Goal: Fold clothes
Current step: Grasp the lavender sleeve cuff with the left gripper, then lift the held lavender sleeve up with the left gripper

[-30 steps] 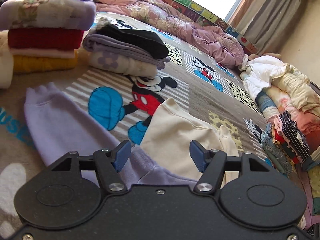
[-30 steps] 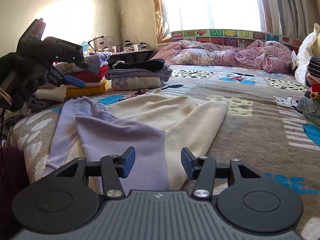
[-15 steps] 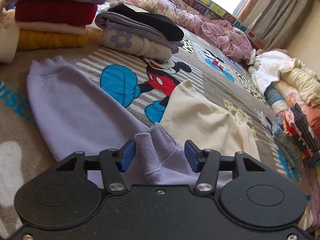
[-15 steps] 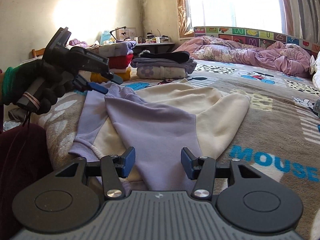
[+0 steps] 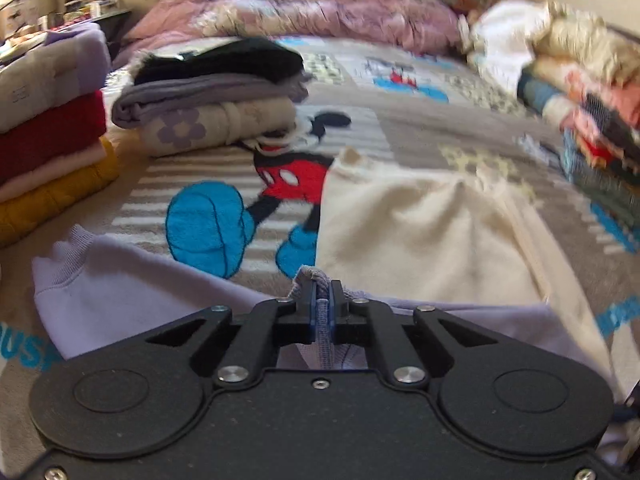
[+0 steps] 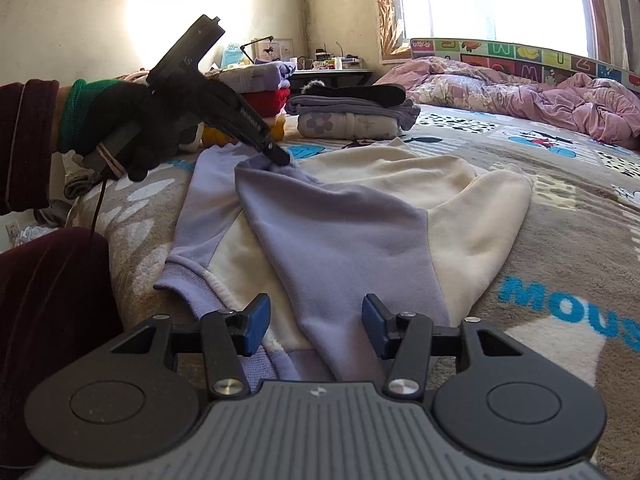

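Left gripper (image 5: 322, 300) pinching sweatshirt cuff; right gripper (image 6: 316, 322) spread over hem.

Mickey Mouse blanket (image 6: 560, 216) covers the bed. Cream-and-lilac sweatshirt (image 6: 360, 208) lies flat on it at the near edge, one lilac sleeve (image 6: 320, 220) folded diagonally across the body, the other sleeve (image 5: 120, 292) lying out on the blanket. Two stacks of folded clothes sit behind it: taller stack (image 5: 48, 152) at left, lower stack (image 5: 216, 104) just beside it. Left gripper: jaws pressed together on the ribbed cuff (image 5: 310, 276) of the folded sleeve. Right gripper: fingers apart, hovering above the hem, touching nothing.
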